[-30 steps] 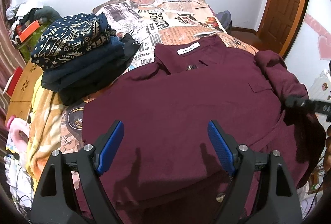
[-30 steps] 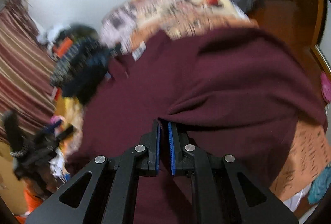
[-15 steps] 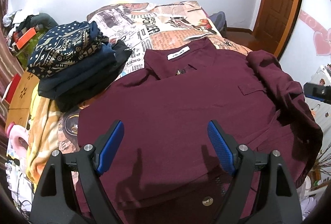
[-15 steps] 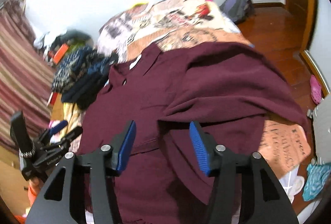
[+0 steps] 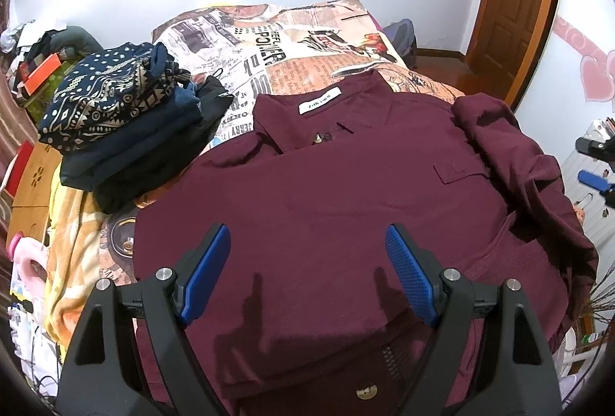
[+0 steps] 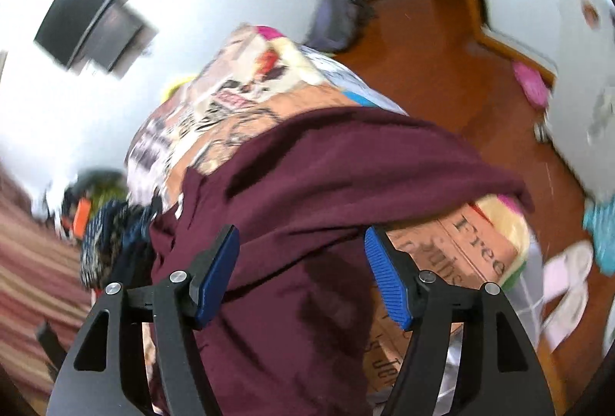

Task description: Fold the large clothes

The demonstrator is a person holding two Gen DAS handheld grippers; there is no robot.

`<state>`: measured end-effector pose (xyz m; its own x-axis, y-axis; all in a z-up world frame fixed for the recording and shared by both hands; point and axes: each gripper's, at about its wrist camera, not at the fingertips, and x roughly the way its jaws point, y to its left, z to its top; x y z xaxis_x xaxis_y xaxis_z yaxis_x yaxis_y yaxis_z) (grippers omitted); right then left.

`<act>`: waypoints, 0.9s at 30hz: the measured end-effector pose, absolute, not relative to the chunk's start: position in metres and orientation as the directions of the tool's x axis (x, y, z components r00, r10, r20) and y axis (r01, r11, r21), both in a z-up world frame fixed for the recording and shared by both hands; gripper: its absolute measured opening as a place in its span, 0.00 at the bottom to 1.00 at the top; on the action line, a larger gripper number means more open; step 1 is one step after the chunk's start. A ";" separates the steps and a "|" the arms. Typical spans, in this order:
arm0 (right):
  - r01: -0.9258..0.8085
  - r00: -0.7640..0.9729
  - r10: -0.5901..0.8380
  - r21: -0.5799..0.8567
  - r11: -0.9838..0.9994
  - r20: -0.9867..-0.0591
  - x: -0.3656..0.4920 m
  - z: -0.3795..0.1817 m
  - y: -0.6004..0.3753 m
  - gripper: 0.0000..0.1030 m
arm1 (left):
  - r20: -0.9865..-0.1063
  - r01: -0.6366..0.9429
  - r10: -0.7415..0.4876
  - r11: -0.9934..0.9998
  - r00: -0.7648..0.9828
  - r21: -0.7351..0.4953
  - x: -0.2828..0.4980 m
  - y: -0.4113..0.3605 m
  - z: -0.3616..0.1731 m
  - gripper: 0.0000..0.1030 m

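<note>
The left gripper (image 5: 307, 262) hangs spread wide above the lower half of the maroon shirt (image 5: 346, 193), holding nothing. The right gripper (image 6: 301, 270) is likewise spread and empty, over the shirt's right side near the bed's right edge. The shirt lies face up across the bed (image 5: 307, 43) with its collar and white label (image 5: 320, 101) toward the far end and its right sleeve (image 5: 511, 154) bunched over the body. A stack of folded dark clothes (image 5: 123, 124) sits by the left edge, beside the shirt's shoulder.
</note>
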<state>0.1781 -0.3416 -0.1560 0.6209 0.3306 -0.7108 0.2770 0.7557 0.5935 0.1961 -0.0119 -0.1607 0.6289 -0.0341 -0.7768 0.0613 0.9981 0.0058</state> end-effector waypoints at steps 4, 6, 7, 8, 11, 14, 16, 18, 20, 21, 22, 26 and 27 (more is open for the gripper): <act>0.341 0.616 0.345 0.634 0.694 -0.708 0.188 -0.177 -0.351 0.62 | -0.787 0.064 -0.028 0.998 0.617 0.014 0.200 -0.015 -0.165 0.80; 0.369 0.608 0.369 0.661 0.653 -0.703 0.194 -0.188 -0.356 0.62 | -0.790 0.064 -0.028 0.998 0.612 0.014 0.202 -0.016 -0.167 0.80; 0.380 0.608 0.390 0.684 0.622 -0.692 0.198 -0.195 -0.358 0.62 | -0.792 0.063 -0.028 0.998 0.611 0.014 0.203 -0.016 -0.168 0.80; 0.386 0.610 0.403 0.699 0.601 -0.683 0.201 -0.199 -0.360 0.62 | -0.792 0.062 -0.027 0.998 0.610 0.013 0.204 -0.016 -0.168 0.80; 0.402 0.625 0.381 0.699 0.591 -0.681 0.207 -0.203 -0.364 0.62 | -0.795 0.056 -0.027 0.998 0.606 0.009 0.206 -0.016 -0.169 0.80; 0.407 0.629 0.327 0.657 0.634 -0.705 0.216 -0.199 -0.368 0.62 | -0.799 0.050 -0.024 0.999 0.601 0.008 0.208 -0.015 -0.171 0.80; 0.402 0.630 0.277 0.610 0.683 -0.725 0.222 -0.195 -0.366 0.61 | -0.801 0.047 -0.018 0.999 0.598 0.013 0.208 -0.014 -0.173 0.80; 0.381 0.628 0.220 0.541 0.749 -0.747 0.227 -0.187 -0.361 0.49 | -0.803 0.046 -0.014 0.999 0.596 0.017 0.207 -0.014 -0.174 0.80; 0.351 0.634 0.186 0.493 0.796 -0.751 0.228 -0.179 -0.359 0.36 | -0.801 0.045 -0.008 0.999 0.599 0.024 0.206 -0.013 -0.174 0.80; 0.336 0.642 0.167 0.470 0.816 -0.748 0.229 -0.173 -0.358 0.25 | -0.799 0.043 -0.003 0.999 0.601 0.029 0.206 -0.013 -0.173 0.80; 0.319 0.652 0.151 0.449 0.835 -0.743 0.229 -0.166 -0.357 0.21 | -0.797 0.040 0.004 0.999 0.604 0.036 0.205 -0.012 -0.173 0.80; 0.234 0.717 0.155 0.445 0.864 -0.679 0.227 -0.131 -0.357 0.11 | -0.792 0.037 -0.001 0.999 0.611 0.027 0.203 -0.009 -0.170 0.80; 0.207 0.734 0.166 0.450 0.869 -0.658 0.228 -0.122 -0.355 0.10 | -0.790 0.036 -0.002 0.999 0.613 0.025 0.202 -0.009 -0.169 0.80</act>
<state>0.2281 -0.3549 -0.1216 0.7341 0.1661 -0.6584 0.2069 0.8688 0.4499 0.2024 -0.0088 -0.1690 0.6135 -0.0023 -0.7897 0.0361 0.9990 0.0252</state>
